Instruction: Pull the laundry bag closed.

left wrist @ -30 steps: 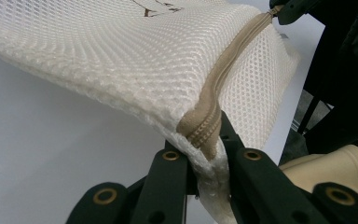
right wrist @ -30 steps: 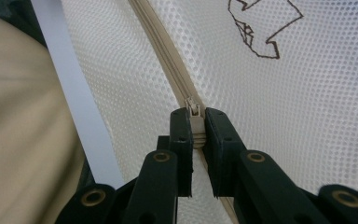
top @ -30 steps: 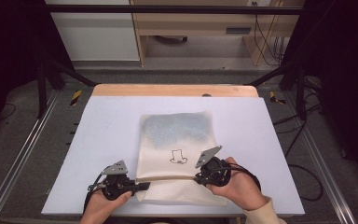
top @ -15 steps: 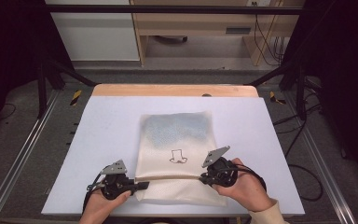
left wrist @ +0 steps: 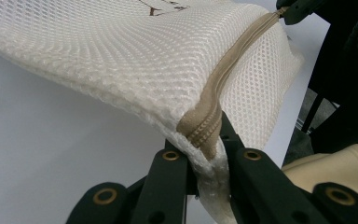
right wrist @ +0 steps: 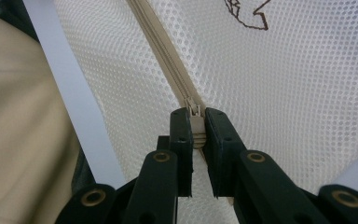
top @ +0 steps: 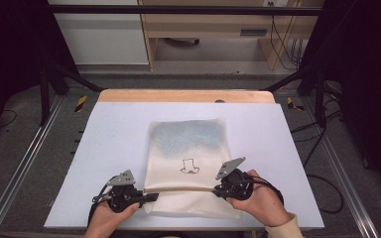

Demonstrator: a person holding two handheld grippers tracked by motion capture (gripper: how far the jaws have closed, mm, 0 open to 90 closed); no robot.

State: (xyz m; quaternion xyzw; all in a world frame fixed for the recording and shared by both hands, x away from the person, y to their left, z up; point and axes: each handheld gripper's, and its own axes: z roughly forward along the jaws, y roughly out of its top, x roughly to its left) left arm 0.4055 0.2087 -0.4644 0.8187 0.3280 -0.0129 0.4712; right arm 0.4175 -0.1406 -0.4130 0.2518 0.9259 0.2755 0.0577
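Zipper (top: 178, 190) of the mesh bag (top: 188, 163) runs crosswise near the table's (top: 114, 129) front edge, strung between my two tongs: the left gripper (left wrist: 204, 151) is clamped on its fabric end, the right gripper (right wrist: 196, 123) pinches the slider (right wrist: 195, 114) at the opposite end. I judge any travel must follow that axis leftward; white tabletop, dark room beyond

The mesh bag's (top: 188, 163) blue-grey contents are perhaps fabric, too blurred to tell.

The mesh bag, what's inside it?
The mesh bag shows a bluish-grey patch through its upper half; what it is cannot be told. Its zipper looks closed.
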